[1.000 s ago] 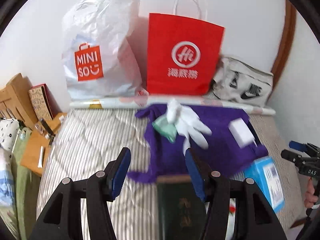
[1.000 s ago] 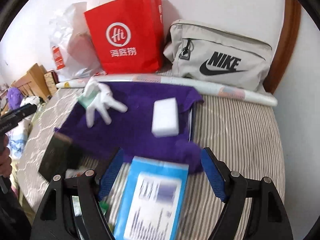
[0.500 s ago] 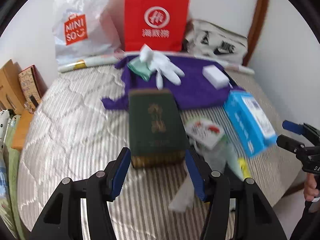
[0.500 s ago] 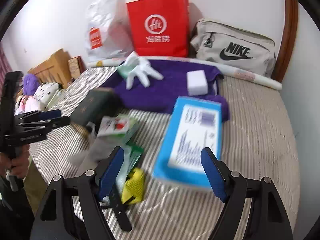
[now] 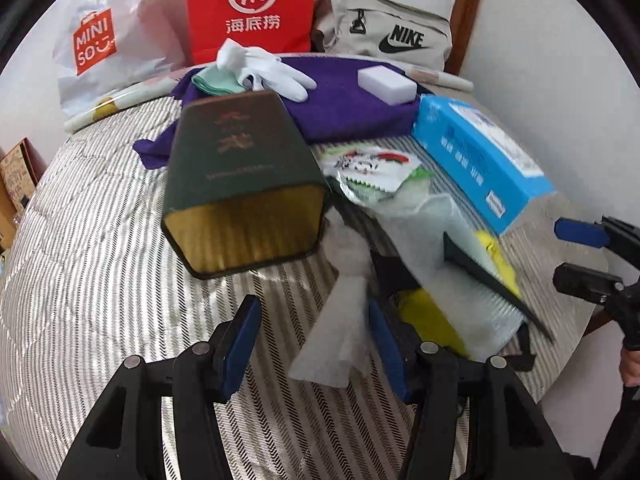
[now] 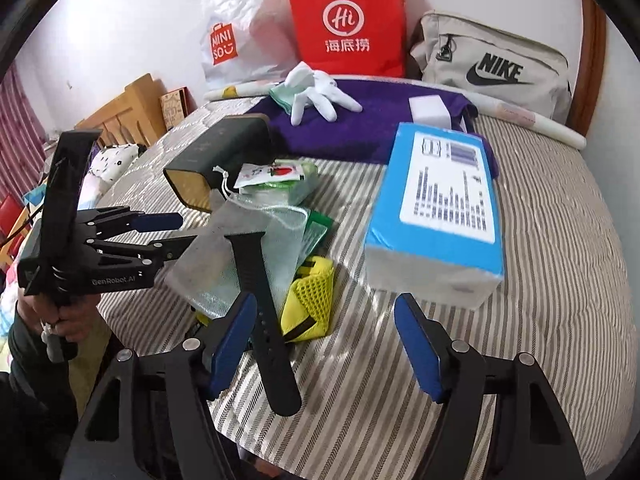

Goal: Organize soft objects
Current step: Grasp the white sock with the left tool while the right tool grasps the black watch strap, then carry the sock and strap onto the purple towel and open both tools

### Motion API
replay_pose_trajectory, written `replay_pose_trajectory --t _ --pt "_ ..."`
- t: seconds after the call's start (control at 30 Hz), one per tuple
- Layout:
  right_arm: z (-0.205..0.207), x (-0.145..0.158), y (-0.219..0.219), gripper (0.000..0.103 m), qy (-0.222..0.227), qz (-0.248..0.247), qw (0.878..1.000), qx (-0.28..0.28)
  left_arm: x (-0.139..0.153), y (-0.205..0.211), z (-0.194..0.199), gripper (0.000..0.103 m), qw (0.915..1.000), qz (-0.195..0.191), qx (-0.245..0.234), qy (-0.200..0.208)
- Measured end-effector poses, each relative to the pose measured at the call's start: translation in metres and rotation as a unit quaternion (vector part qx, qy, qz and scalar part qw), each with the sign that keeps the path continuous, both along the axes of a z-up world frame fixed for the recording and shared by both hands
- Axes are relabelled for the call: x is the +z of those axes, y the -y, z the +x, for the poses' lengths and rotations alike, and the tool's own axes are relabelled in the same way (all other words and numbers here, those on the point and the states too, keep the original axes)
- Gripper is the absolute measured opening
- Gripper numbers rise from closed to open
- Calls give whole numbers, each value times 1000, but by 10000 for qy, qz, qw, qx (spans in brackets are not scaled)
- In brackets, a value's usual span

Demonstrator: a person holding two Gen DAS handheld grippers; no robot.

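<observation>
Change: both grippers now lower, closer over the bed clutter.
Left gripper (image 5: 312, 340): released, narrowing, white tissue (image 5: 340, 320) between.
Right gripper (image 6: 324, 344): released, narrowing, empty.
Writing: MINISO bag (image 6: 236, 32), NIKE pouch (image 6: 496, 64); green box (image 5: 240, 168) lettering blurred, perhaps Chinese.

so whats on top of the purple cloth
A white glove, a folded green cloth and a white sponge block. The blue box hides its near edge.

Left claw (image 5: 312, 344) and right claw (image 6: 324, 344) angle downward, jaws apart and narrowing, apparently gripping nothing
</observation>
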State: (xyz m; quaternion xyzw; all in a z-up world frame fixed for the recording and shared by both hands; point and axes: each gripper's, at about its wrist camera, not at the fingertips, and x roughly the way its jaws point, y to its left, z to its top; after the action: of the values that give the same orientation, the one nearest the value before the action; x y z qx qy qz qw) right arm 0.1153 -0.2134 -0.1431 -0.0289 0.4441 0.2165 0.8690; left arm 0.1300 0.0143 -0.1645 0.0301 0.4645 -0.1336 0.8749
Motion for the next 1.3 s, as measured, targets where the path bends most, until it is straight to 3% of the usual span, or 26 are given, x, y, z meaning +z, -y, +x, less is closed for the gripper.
replay_pose_trajectory --t 0.13,0.2,0.23,0.57,0.73,0.77,0.8,0.87,1.17,1.3 --pt "-3 -2 -2 71 9 20 10000 -20 -5 6 -1 32 9999 16 -121 78" --pt "-3 -3 -5 71 26 15 10000 7 -6 11 -2 12 9994 241 -169 168" --pt "-3 -3 -8 70 36 2 10000 41 -6 11 -2 7 9993 273 -158 175" --pt "7 -22 -35 49 -173 -31 9988 449 3 -29 -17 7 9986 -23 501 150" --pt "11 -30 -47 47 -187 -197 9978 606 -6 -34 -15 7 9980 -187 610 28" --pt "12 -30 -48 43 -176 -214 9978 604 -6 -33 -16 7 9980 -214 601 21" --pt "12 -30 -48 32 -152 -236 9977 615 -6 -34 -16 7 9980 -245 591 11" --pt "10 -25 -46 20 -31 -375 9975 594 -7 -34 -15 7 9978 -279 599 1" --pt "13 -29 -36 21 -215 -407 9977 499 -7 -35 -15 7 9973 -361 633 -9" --pt "8 -18 -31 20 -91 -281 9985 456 -6 -37 -16 7 9969 -411 663 -39"
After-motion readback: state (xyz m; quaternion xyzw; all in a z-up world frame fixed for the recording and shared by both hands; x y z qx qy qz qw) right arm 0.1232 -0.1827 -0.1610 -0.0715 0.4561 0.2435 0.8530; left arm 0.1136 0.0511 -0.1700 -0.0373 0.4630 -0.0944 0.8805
